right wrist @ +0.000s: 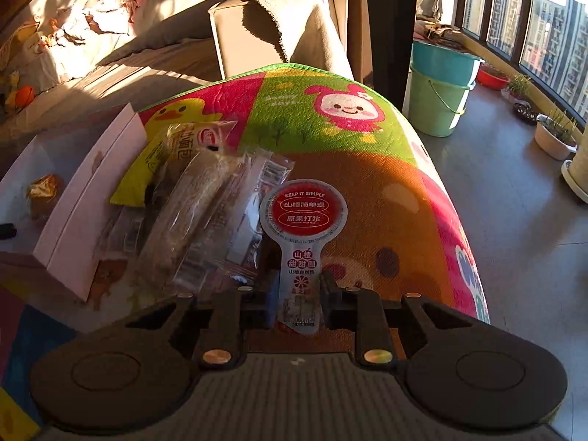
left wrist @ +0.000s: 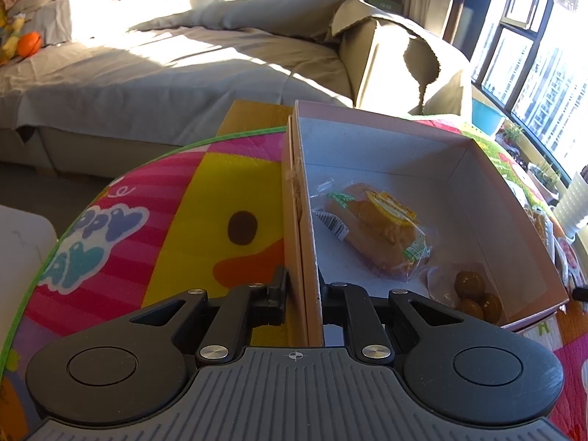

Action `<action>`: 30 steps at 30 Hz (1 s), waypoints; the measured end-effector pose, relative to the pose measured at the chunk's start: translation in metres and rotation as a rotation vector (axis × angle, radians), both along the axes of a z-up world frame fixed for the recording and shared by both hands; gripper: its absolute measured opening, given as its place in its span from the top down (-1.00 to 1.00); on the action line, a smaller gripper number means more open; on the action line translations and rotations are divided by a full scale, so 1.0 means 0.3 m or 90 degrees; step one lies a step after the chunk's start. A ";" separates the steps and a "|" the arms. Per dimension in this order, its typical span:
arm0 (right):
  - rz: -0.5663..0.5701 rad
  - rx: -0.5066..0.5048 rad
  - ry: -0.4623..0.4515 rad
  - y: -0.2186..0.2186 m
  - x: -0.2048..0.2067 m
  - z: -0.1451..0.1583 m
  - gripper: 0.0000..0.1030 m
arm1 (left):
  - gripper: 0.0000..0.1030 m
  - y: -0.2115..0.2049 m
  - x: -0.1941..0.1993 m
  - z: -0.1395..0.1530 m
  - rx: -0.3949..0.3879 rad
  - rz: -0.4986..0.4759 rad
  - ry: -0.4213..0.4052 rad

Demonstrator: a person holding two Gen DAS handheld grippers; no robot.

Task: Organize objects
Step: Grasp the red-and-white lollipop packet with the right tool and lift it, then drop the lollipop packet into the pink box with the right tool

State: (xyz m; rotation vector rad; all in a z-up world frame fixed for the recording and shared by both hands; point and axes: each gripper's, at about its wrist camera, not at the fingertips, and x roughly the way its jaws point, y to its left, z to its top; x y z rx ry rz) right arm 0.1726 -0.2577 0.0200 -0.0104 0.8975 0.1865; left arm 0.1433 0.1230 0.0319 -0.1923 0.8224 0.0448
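Sunlit living room, with a grey sofa (left wrist: 183, 66) behind and a bright cartoon play mat (right wrist: 330, 139) as my surface. My left tongs (left wrist: 303, 294) are clenched on the side wall of the open pink cardboard box (left wrist: 422, 154), which holds one wrapped orange bun (left wrist: 375, 231) and one small packet of brown round sweets (left wrist: 474, 294). My right tongs (right wrist: 298, 294) are clenched on the narrow stem of a red round-topped foil snack pack (right wrist: 303, 209), just beside the box. I judge it light, thin, a little slippery; the stem is the good place. Beside it lies a pile of maybe three or four clear wrapped snacks (right wrist: 198, 202).
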 end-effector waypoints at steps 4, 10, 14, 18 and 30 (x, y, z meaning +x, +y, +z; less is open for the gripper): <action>0.024 0.030 0.023 0.022 -0.163 0.004 0.56 | 0.71 0.002 -0.003 0.002 -0.006 0.000 -0.001; 0.076 -0.031 -0.031 0.102 -0.304 0.068 -0.10 | 0.71 0.001 -0.006 0.000 -0.003 0.000 -0.003; 0.058 -0.055 -0.065 0.119 -0.265 0.082 -0.45 | 0.71 -0.003 -0.016 0.003 0.003 0.001 -0.007; 0.031 -0.038 -0.051 0.134 -0.194 0.036 -0.46 | 0.71 -0.008 -0.023 0.008 0.008 0.001 -0.010; -0.010 -0.054 -0.069 0.163 -0.185 -0.053 -0.55 | 0.77 -0.025 -0.049 0.056 0.052 -0.011 -0.057</action>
